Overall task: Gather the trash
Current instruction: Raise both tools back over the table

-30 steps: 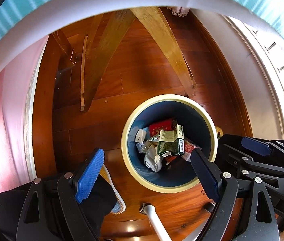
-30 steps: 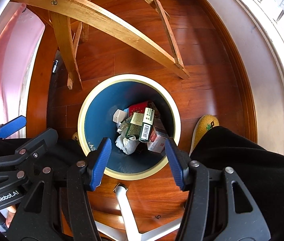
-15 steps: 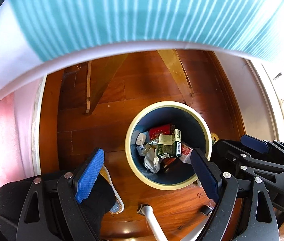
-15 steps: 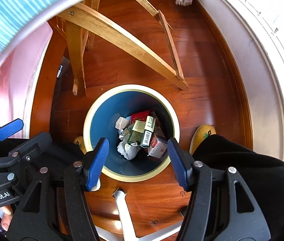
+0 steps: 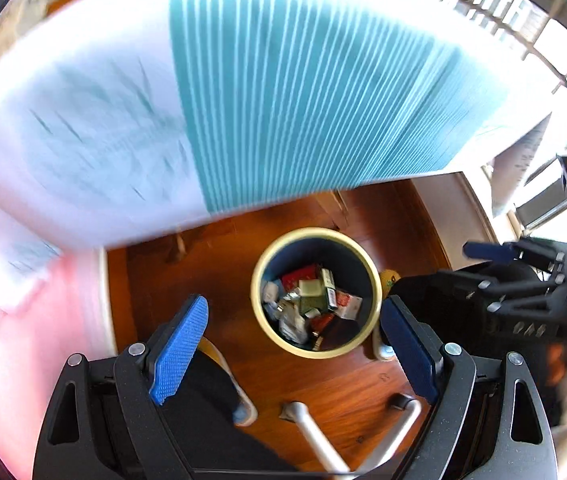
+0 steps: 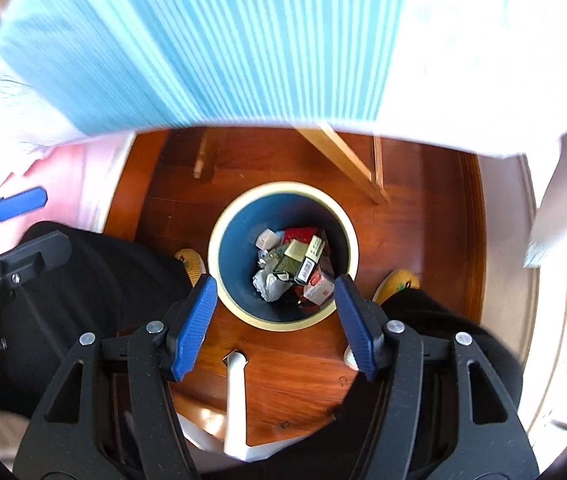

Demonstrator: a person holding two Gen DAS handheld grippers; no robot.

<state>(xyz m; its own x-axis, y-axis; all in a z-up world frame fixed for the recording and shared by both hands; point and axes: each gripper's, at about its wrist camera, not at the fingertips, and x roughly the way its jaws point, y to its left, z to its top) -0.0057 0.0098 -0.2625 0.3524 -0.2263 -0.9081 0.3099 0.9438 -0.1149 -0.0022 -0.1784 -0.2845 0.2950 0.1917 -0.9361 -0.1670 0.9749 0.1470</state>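
Below both grippers, on the reddish wooden floor, stands the round dark-blue waste bin with a cream rim, holding the collected trash: a heap of small cartons and crumpled wrappers lying at its bottom. The right gripper points steeply down with its blue-padded jaws spread apart and nothing between them; the left gripper is likewise spread wide and empty. In both views the bin lies straight ahead between the pads, well apart from them, slightly nearer the right gripper's centreline. A white cloth with teal stripes overhangs the far side, blurred, its edge a likely snag for any move upward. The person's black trousers and yellow slippers flank the bin closely, leaving open room mainly straight overhead.
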